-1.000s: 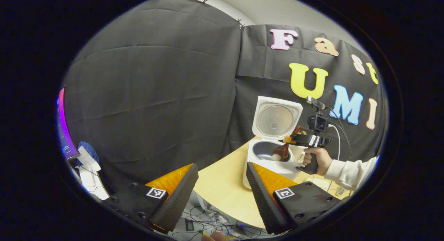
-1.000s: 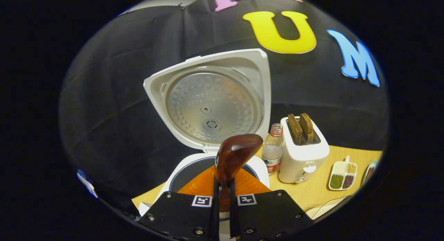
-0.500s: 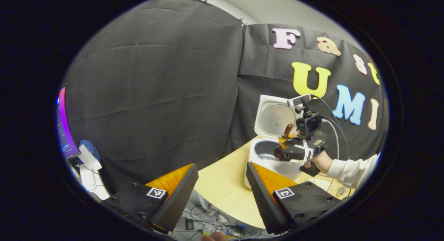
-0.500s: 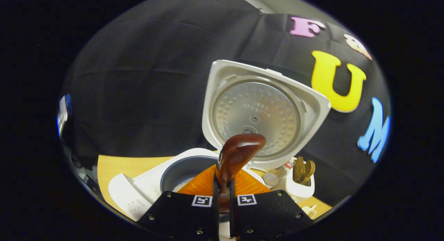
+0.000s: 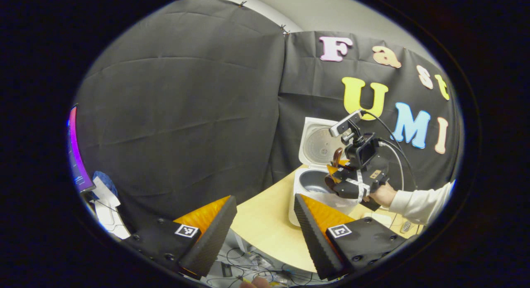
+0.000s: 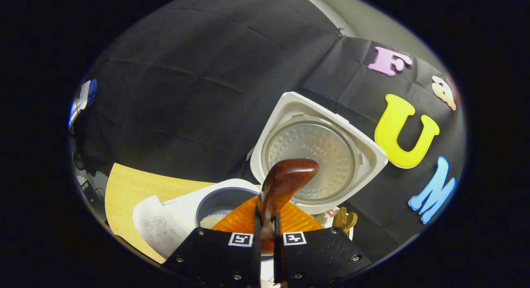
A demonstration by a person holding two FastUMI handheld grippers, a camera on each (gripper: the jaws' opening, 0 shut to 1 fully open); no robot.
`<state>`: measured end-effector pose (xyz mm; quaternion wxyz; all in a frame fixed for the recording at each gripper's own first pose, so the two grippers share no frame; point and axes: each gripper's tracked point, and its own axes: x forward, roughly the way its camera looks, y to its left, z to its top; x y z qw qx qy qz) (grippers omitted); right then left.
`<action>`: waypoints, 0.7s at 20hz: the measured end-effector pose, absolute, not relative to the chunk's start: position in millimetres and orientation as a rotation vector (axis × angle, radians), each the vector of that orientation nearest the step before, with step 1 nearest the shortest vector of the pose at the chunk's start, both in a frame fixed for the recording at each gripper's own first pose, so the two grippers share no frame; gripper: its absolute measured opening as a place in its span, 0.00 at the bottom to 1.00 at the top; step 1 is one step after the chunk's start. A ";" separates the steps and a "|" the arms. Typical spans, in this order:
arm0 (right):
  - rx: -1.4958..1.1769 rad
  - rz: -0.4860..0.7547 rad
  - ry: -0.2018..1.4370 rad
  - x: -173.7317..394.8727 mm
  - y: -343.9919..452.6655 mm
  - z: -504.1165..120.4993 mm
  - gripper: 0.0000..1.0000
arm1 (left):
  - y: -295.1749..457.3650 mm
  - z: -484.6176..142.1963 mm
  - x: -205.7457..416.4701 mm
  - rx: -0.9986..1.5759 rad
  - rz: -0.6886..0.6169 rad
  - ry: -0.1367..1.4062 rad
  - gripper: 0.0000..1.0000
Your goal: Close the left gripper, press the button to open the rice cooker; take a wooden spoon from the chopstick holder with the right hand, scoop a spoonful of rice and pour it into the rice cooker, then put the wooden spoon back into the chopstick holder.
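The white rice cooker (image 6: 165,215) stands on the wooden table with its lid (image 6: 314,155) raised; white rice lies in its grey pot (image 6: 215,217). My right gripper (image 6: 266,234) is shut on the dark wooden spoon (image 6: 285,180), whose bowl is tipped over the pot. In the left gripper view the right gripper (image 5: 337,184), held by a hand (image 5: 383,194), hangs rolled over the cooker (image 5: 314,192) with the spoon (image 5: 333,172) above the pot. My left gripper (image 5: 265,213) stands open, off the table's near edge, with nothing between its fingers.
The round wooden table (image 5: 265,221) has bare surface in front of the cooker. A toaster with bread slices (image 6: 345,219) peeks from behind the cooker. Cables lie on the floor (image 5: 248,263) below the table edge. A monitor (image 5: 76,151) glows at far left.
The right gripper has rolled further and swung left over the pot, tipping the spoon; rice that sat in the spoon a second ago is now in the pot. The left gripper stayed put.
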<state>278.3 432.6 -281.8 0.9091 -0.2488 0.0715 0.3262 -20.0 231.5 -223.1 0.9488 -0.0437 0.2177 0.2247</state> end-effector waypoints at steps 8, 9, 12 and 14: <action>-0.325 0.545 0.282 253.4 348.3 -242.7 0.12 | 228.8 -206.3 -33.0 -0.098 0.371 0.358 0.94; -0.288 0.520 0.309 252.1 331.5 -241.7 0.12 | 227.7 -208.1 -31.7 -0.110 0.351 0.350 0.94; -0.179 0.415 0.375 238.2 277.6 -238.2 0.12 | 221.0 -207.1 -34.1 -0.144 0.295 0.337 0.94; -0.112 0.342 0.416 226.9 238.9 -241.2 0.12 | 202.3 -211.2 -33.3 -0.168 0.240 0.336 0.94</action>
